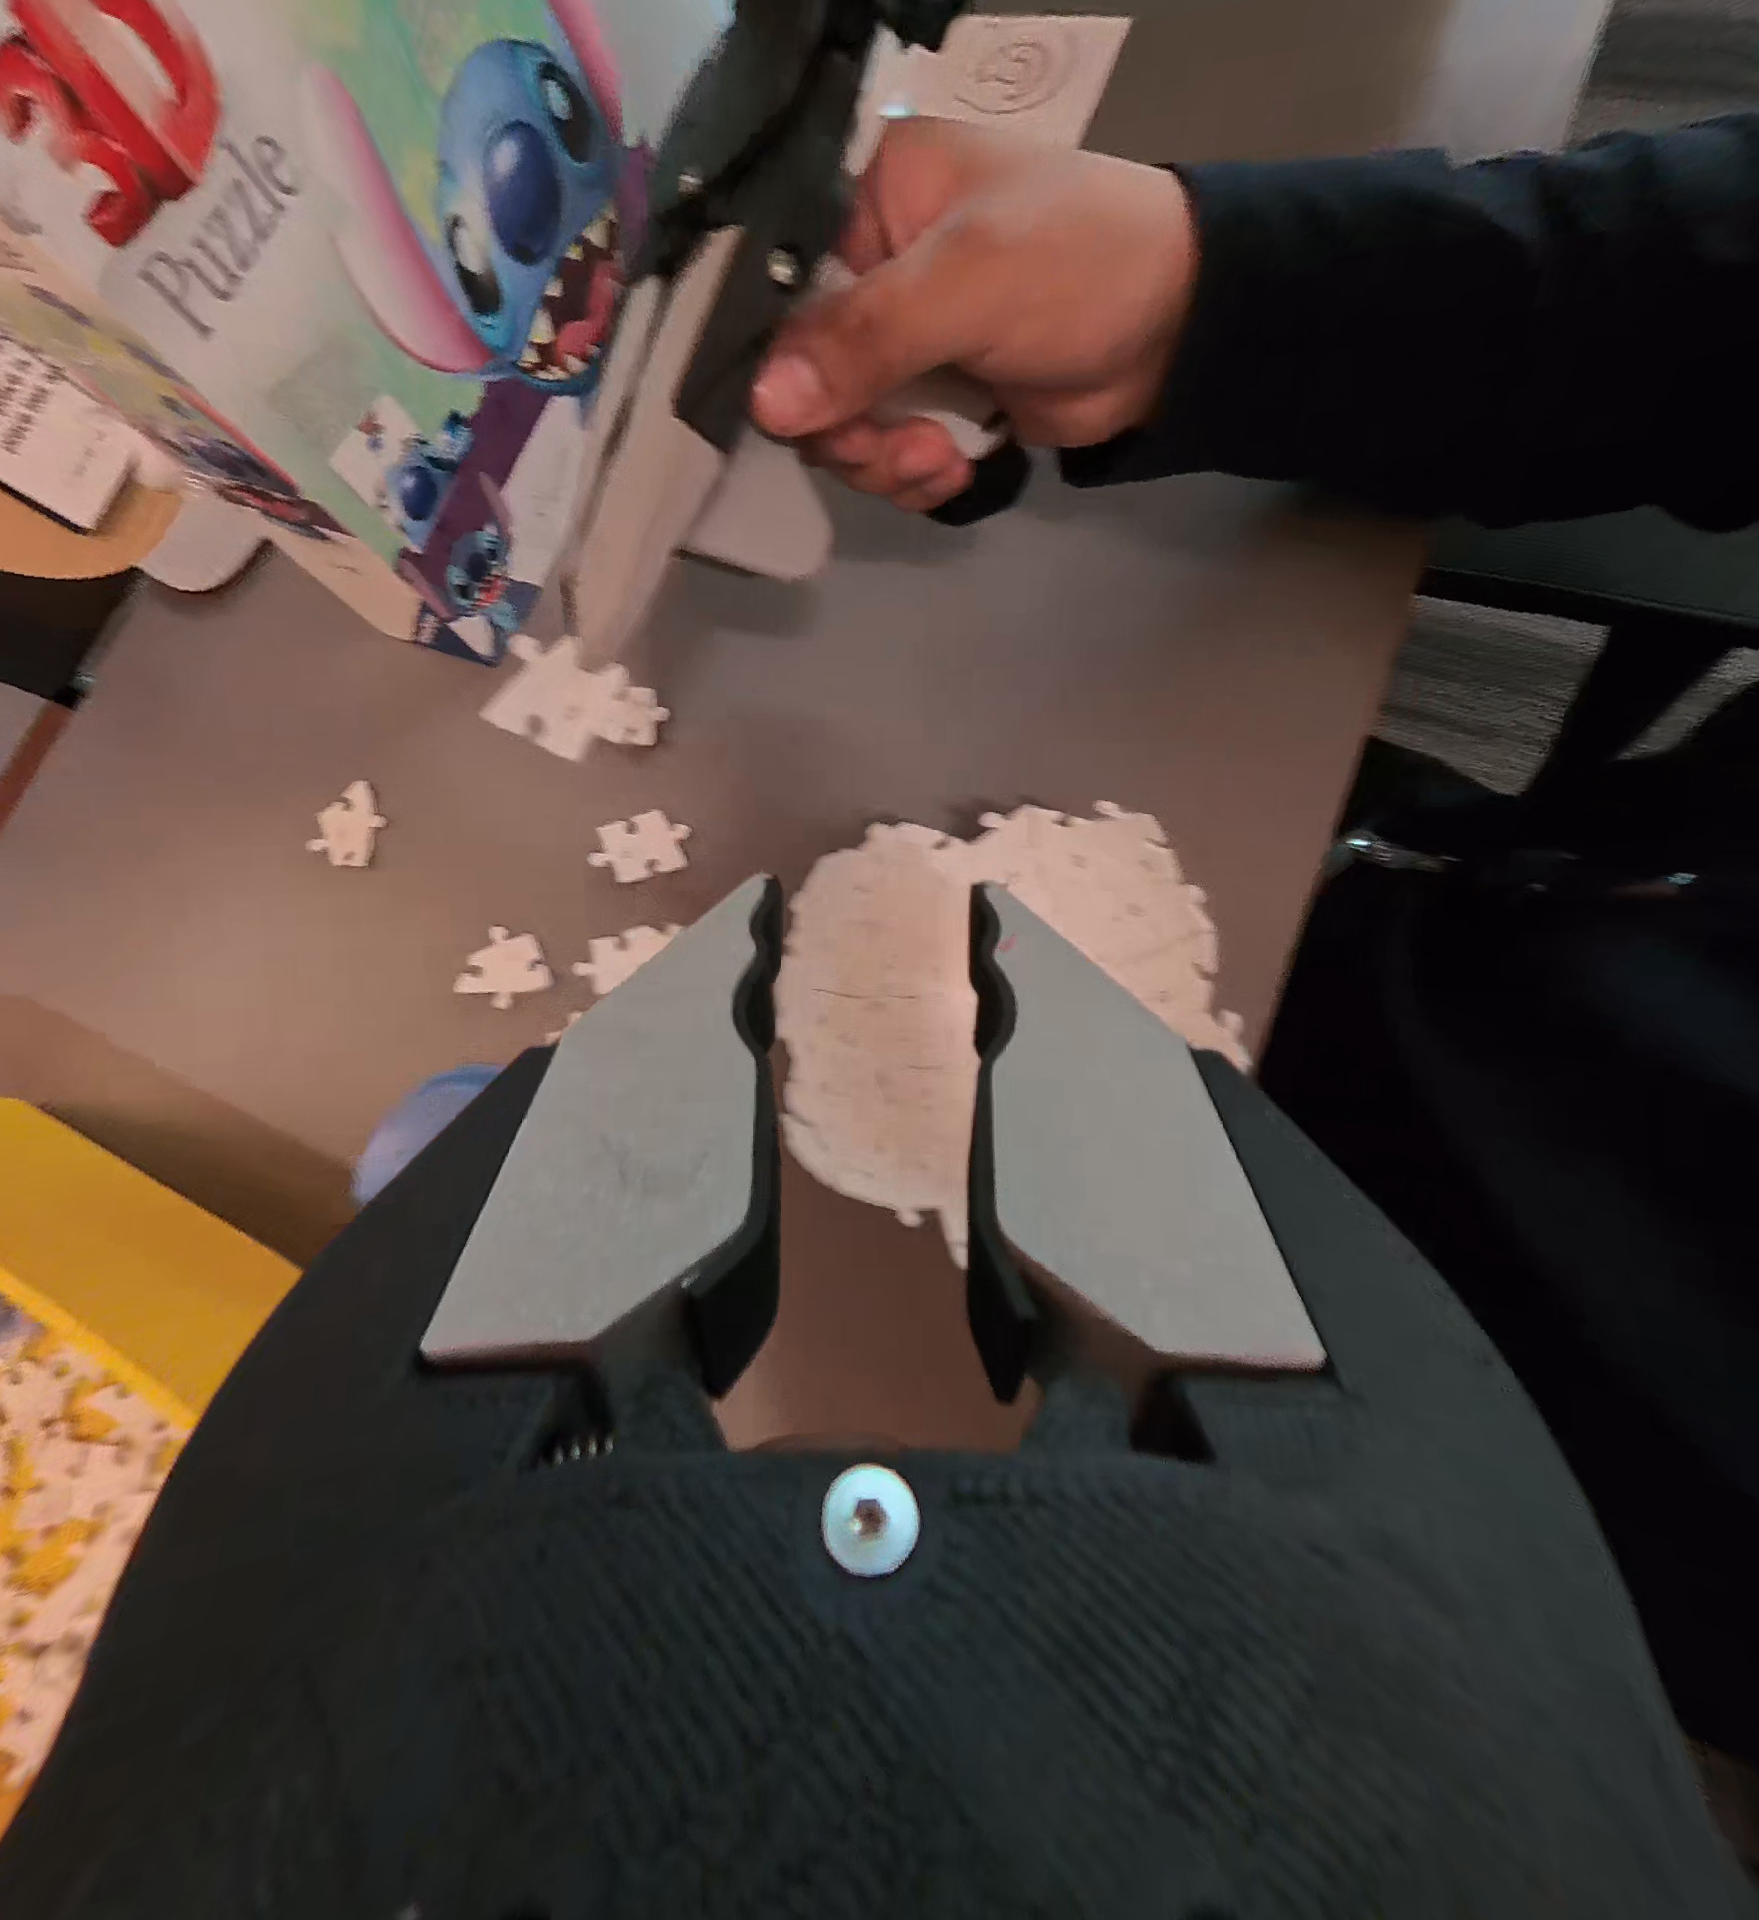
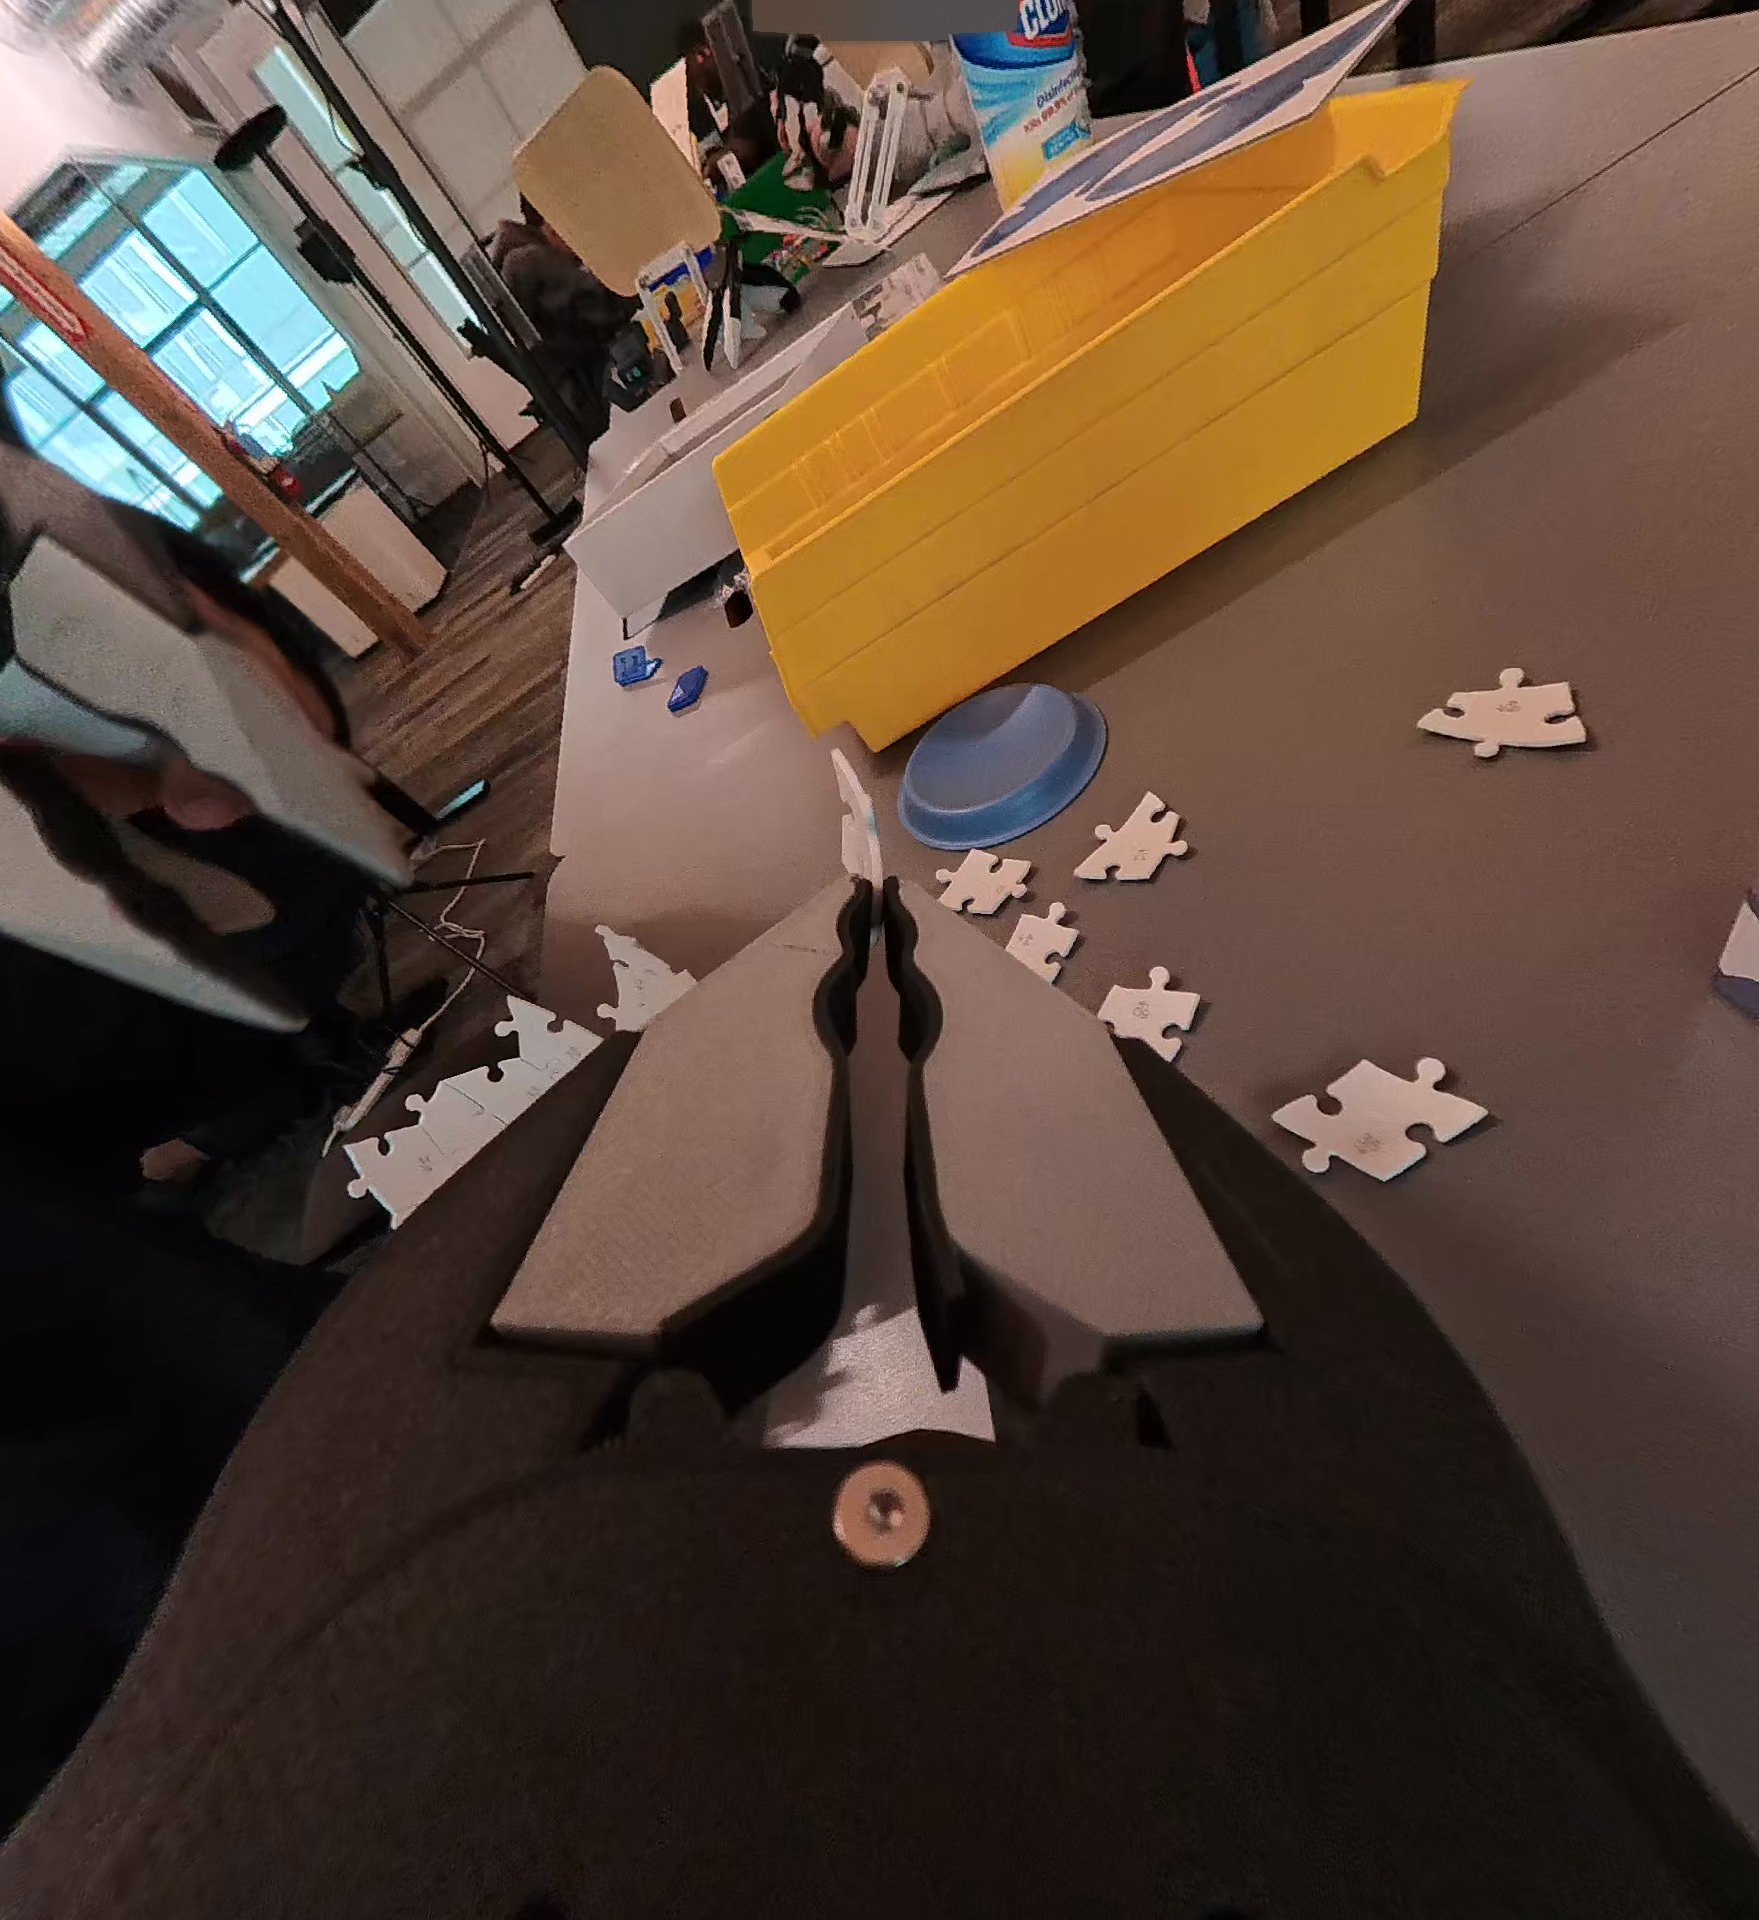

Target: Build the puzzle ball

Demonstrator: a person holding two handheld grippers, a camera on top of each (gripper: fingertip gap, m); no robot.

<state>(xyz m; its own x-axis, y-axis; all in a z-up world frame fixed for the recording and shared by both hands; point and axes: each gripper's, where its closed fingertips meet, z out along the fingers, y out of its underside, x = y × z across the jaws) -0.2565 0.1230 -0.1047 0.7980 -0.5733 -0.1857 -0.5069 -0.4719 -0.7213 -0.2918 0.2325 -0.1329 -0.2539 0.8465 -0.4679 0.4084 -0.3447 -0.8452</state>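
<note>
My right gripper (image 2: 875,891) pinches a white piece (image 2: 854,821) on edge, ready for fitting. My left gripper (image 1: 875,899) waits wide above the assembled shell (image 1: 1010,987); loose pieces (image 1: 639,845) lie at ten o'clock.

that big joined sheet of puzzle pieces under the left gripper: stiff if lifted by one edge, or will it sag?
The joined sheet is probably floppy at its seams: many thin interlocked pieces. Gripped at one edge it may sag or shed pieces. It looks light, so a push on the smooth table would likely slide it. The left gripper hangs open over it.
</note>
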